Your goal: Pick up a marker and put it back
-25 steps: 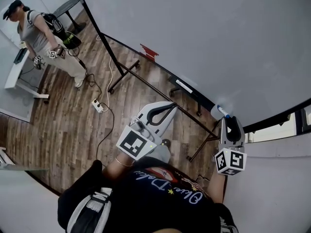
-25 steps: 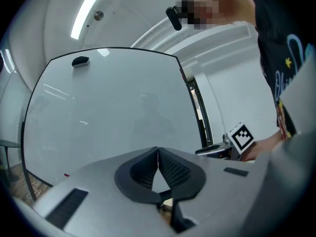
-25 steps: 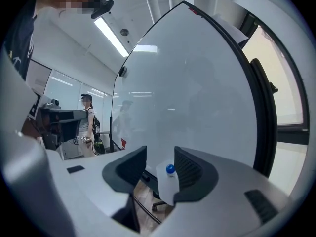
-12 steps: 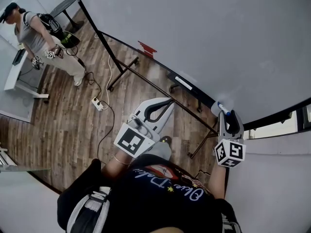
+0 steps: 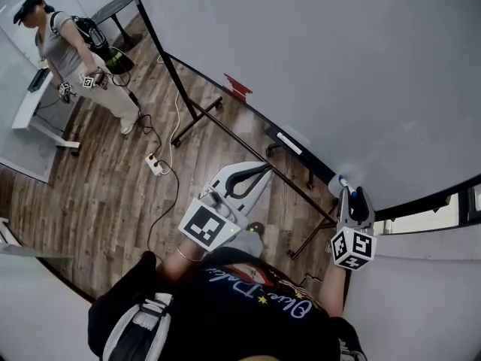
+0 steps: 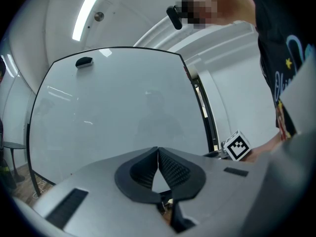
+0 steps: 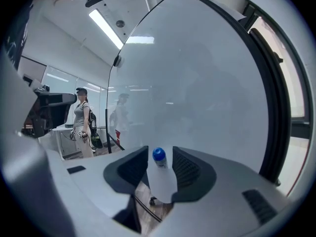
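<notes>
Right claw (image 7: 160, 154) narrowing, marker (image 7: 161, 179) between, side gaps only in gripper view

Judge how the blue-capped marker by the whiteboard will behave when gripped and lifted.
The marker is probably stiff and light, since it looks like a plain plastic barrel with a cap. Its smooth, round body may slip or roll. It stands between the jaws of the right gripper, which have just been closing, so a centred squeeze seems likely.
</notes>
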`<state>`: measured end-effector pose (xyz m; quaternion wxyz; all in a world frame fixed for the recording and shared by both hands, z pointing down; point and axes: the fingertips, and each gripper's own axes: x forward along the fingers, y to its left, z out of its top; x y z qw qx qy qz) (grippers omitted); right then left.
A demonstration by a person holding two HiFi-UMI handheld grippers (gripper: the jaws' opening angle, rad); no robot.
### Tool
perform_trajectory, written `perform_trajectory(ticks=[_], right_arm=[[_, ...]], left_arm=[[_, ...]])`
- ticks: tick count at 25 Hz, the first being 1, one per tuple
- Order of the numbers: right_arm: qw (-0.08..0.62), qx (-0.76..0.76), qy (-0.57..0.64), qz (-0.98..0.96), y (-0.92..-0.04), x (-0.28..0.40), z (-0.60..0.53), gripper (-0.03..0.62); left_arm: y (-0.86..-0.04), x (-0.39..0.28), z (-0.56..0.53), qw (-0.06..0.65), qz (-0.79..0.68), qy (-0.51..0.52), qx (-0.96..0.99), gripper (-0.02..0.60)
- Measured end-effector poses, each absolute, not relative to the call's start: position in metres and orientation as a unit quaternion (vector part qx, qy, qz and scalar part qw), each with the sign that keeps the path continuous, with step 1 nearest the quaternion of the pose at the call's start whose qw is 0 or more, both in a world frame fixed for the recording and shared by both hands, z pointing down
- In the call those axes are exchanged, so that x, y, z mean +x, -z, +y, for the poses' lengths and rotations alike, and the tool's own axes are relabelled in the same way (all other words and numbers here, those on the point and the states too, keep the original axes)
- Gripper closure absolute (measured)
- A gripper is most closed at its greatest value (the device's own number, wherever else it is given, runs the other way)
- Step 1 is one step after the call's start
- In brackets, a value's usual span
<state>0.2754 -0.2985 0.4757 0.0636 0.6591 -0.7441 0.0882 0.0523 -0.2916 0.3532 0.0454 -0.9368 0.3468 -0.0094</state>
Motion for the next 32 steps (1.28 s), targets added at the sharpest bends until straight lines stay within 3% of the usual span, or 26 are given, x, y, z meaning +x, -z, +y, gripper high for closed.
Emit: perform_trajectory(ticks=[6,32], right_arm=[[0.068,0.666,-0.086,-0.738,-0.479,0.281,-0.299,0.513],[0.053,0.670,-0.045,-0.739,-0.441,0.284,-0.296,0.519]], left_arm=[[-0.351,0.051,-0.291,0.049,0.353,0.009,-0.934,0.578],[-0.344,0.048,-0.290,0.057,0.357,-0.006,-0.932,0.578]])
